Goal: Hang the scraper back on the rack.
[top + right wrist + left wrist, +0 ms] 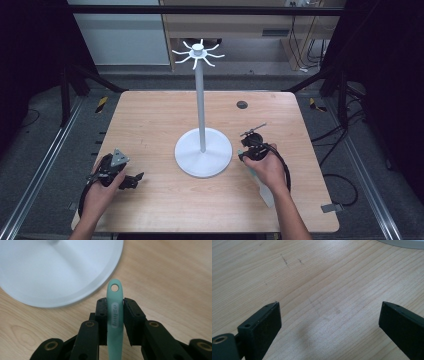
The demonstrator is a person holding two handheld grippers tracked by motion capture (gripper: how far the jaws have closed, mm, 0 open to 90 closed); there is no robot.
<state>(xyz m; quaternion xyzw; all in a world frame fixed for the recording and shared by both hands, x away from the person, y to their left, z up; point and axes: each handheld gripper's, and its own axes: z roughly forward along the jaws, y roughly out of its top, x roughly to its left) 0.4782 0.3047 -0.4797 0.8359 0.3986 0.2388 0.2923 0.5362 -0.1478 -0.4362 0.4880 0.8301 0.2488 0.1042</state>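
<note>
A white stand (202, 152) with a round base, a tall pole and hooked arms at its top (198, 51) rises from the middle of the wooden table (150, 115). My right gripper (248, 152) (115, 302) is shut on the mint-green handle of a utensil (115, 312); the handle's end with a hanging hole pokes out past the jaws, just short of the stand's base (50, 272). The utensil's pale far end (264, 192) lies under the right forearm. My left gripper (136, 179) (329, 315) rests low over bare wood at the front left, open with nothing between the jaws.
A dark round grommet (242, 104) sits in the table's far right part. Black frame bars and cables surround the table; a metal rail (40, 170) runs along the left side. The stand's base edge (402, 243) shows at the top right of the left gripper view.
</note>
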